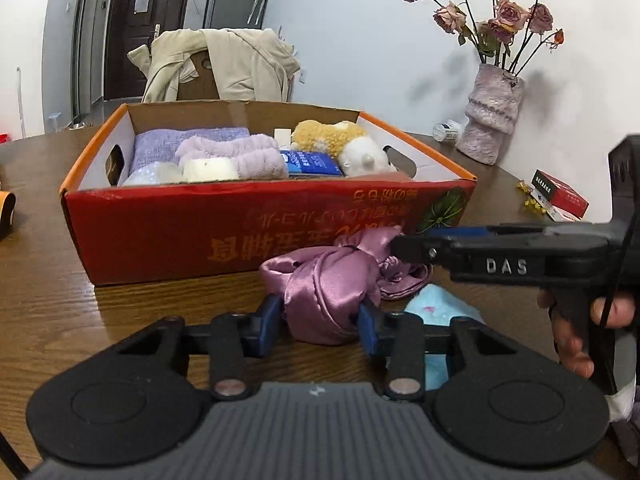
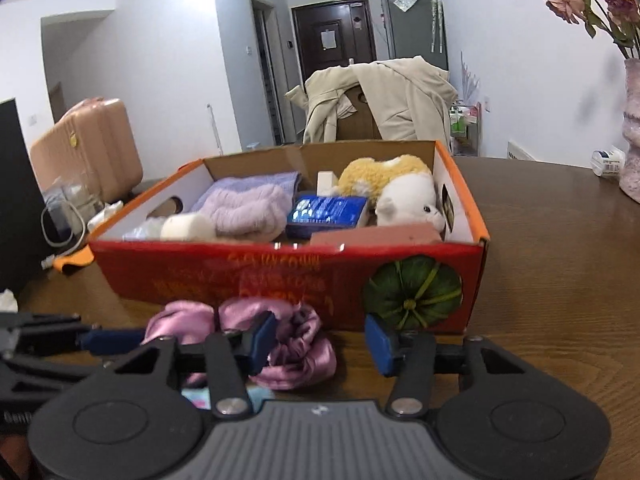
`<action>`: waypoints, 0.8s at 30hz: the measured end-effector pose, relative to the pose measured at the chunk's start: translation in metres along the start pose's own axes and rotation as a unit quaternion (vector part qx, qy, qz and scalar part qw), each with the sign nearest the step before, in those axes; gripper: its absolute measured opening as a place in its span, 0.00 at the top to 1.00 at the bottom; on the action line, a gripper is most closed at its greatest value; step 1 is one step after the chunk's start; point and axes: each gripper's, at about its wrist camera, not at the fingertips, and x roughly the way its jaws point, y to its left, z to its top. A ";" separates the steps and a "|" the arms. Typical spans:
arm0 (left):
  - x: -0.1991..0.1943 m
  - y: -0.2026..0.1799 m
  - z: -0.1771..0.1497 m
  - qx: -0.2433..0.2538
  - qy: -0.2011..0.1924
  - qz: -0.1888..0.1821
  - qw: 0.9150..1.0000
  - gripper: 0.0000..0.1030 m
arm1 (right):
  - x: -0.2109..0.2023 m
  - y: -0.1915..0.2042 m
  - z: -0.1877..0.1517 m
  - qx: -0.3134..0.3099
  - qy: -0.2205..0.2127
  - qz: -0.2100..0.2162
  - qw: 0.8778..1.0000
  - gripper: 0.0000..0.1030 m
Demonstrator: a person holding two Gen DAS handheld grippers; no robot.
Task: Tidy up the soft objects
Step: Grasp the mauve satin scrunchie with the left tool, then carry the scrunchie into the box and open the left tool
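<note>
- Left tongs (image 1: 320, 314) clamped the shiny mauve satin bundle (image 1: 324, 296) on the brown wooden table (image 1: 48, 280), just before the red cardboard box's (image 1: 160, 232) near wall.
- Right tongs (image 2: 320, 338) stood apart, one pad touching that bundle.
- Bare table lay right of the box.

One cardboard box (image 1: 168, 232); one satin cloth (image 1: 324, 292); one plush toy (image 1: 344, 148); one vase (image 1: 492, 116); two tongs (image 1: 320, 320) (image 2: 320, 340)

Crumpled pink satin cloth (image 1: 328, 292) on table, before red box (image 1: 160, 232) of soft items
</note>
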 end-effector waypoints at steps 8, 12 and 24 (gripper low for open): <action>0.002 0.001 -0.001 -0.014 -0.006 -0.001 1.000 0.74 | 0.008 -0.001 -0.010 0.013 0.011 0.014 1.000 0.80; 0.001 0.001 -0.002 -0.013 -0.004 -0.010 1.000 0.83 | 0.007 0.002 -0.011 0.005 0.012 0.015 1.000 0.87; -0.096 -0.042 -0.017 -0.040 -0.102 0.006 0.994 0.87 | -0.104 0.039 -0.019 -0.024 -0.119 0.023 0.992 0.90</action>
